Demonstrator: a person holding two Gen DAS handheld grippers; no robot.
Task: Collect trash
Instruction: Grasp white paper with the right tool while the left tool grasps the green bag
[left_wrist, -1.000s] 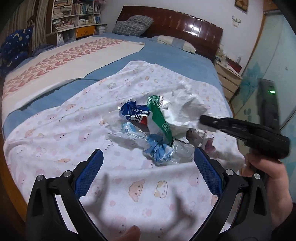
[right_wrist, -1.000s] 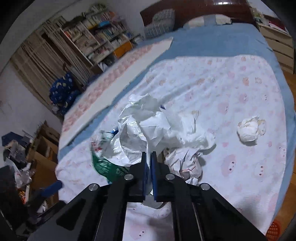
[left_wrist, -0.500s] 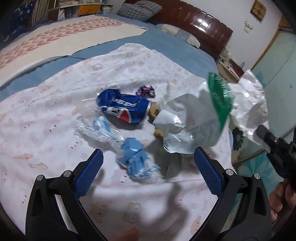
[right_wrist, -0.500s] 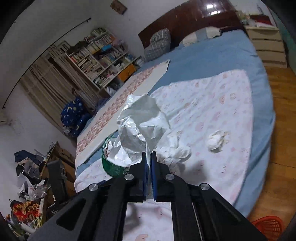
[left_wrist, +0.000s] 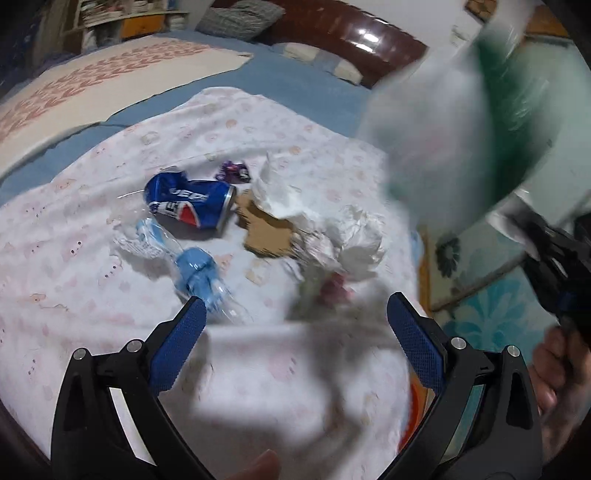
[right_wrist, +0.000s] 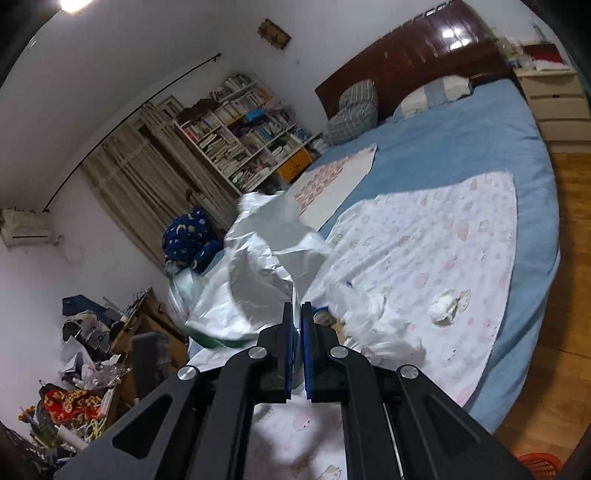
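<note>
My right gripper (right_wrist: 297, 314) is shut on a crumpled silver-and-green foil bag (right_wrist: 258, 280), held up in the air off the bed. In the left wrist view that foil bag (left_wrist: 454, 122) is a blurred shape at the upper right, with the right gripper (left_wrist: 532, 236) under it. My left gripper (left_wrist: 295, 317) stands open above the white patterned sheet (left_wrist: 74, 280). Ahead of it lie a crushed blue Pepsi can (left_wrist: 188, 203), a crushed clear bottle with a blue label (left_wrist: 195, 273), a brown cardboard scrap (left_wrist: 266, 232), white crumpled paper (left_wrist: 354, 236) and a small purple wrapper (left_wrist: 232, 171).
A separate white paper wad (right_wrist: 448, 306) lies on the sheet to the right. The bed has a blue cover (right_wrist: 461, 144), pillows and a dark headboard (right_wrist: 413, 59). Bookshelves (right_wrist: 236, 136), floor clutter (right_wrist: 85, 369), a nightstand (right_wrist: 554, 96), wooden floor and an orange basket (right_wrist: 541, 463) surround it.
The right gripper has lifted the foil bag off the trash pile, up and to the right. This uncovered the can, the cardboard and the white paper. The left gripper moved closer to the pile.
</note>
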